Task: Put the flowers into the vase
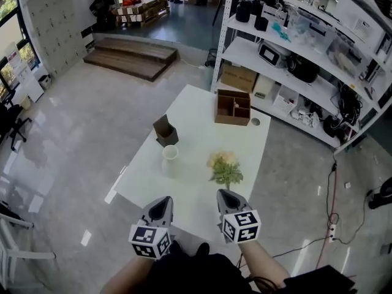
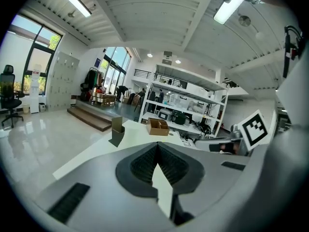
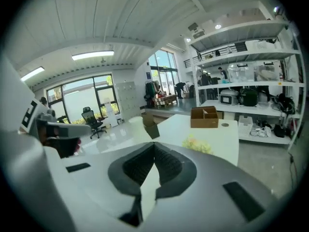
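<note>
**Both grippers closed and empty at the table's near edge**

Head view: the left gripper (image 1: 163, 199) and right gripper (image 1: 224, 193) hover side by side over the near edge of the white table (image 1: 196, 124), each with its jaws together. The flowers (image 1: 225, 168) lie on the tabletop just ahead of the right fingertips, apart from them. The white vase (image 1: 170, 158) stands upright ahead of the left fingertips, well clear, with a dark folded card (image 1: 165, 131) beyond it. A brown cardboard box (image 1: 233, 107) sits at the far edge. Bare tabletop lies between vase and flowers; open floor runs along the table's left, and a shelf rack (image 1: 294, 48) stands close on the right.

Left gripper view: the left gripper (image 2: 157, 145) has its jaws shut with nothing between them. Beyond the tips, to the left, stands the dark folded card (image 2: 116, 130); the brown cardboard box (image 2: 158, 126) is straight ahead.

Right gripper view: the right gripper (image 3: 154, 144) has its jaws pressed together, empty. The flowers (image 3: 197, 144) lie ahead, right of the tips, untouched.
</note>
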Action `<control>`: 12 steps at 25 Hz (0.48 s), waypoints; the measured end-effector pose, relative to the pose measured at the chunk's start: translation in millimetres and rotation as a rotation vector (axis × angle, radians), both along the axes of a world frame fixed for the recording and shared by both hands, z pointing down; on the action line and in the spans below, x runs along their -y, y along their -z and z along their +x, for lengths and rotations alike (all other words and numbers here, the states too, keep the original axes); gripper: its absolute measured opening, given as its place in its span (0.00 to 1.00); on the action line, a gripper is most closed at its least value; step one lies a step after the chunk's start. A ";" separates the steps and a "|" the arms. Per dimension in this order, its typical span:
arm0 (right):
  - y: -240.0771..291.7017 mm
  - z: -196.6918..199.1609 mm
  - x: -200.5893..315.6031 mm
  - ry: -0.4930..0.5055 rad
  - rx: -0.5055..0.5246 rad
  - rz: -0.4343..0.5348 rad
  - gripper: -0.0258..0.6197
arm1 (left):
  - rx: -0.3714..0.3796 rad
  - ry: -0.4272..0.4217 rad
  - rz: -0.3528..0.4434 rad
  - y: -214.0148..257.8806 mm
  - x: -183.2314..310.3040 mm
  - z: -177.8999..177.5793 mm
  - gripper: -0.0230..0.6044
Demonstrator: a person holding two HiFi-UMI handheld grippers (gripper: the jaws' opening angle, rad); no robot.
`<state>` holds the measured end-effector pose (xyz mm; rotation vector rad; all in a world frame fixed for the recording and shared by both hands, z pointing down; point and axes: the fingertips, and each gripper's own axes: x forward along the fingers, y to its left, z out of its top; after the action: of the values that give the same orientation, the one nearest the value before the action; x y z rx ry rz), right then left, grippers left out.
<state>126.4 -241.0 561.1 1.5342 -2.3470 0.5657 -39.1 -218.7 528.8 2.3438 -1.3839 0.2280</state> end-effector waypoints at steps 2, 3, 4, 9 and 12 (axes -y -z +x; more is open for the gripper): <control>-35.7 28.3 11.6 -0.037 -0.044 -0.103 0.04 | 0.003 -0.002 -0.011 -3.6 -0.4 0.3 0.04; -55.8 40.3 16.7 -0.041 -0.061 -0.182 0.04 | 0.004 -0.004 -0.017 -5.5 -0.6 0.6 0.04; -76.1 49.9 21.3 -0.035 -0.077 -0.271 0.04 | 0.005 -0.007 -0.022 -7.2 -0.6 1.1 0.04; -144.0 79.2 45.5 0.025 -0.195 -0.595 0.04 | 0.005 -0.012 -0.039 -11.4 0.5 3.9 0.04; -165.1 81.7 54.6 0.052 -0.203 -0.699 0.19 | 0.007 -0.010 -0.043 -12.4 0.4 3.7 0.04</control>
<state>208.1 -295.7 726.2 1.1317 -1.7514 1.0238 -35.5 -219.1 541.1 2.3178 -1.3574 0.2660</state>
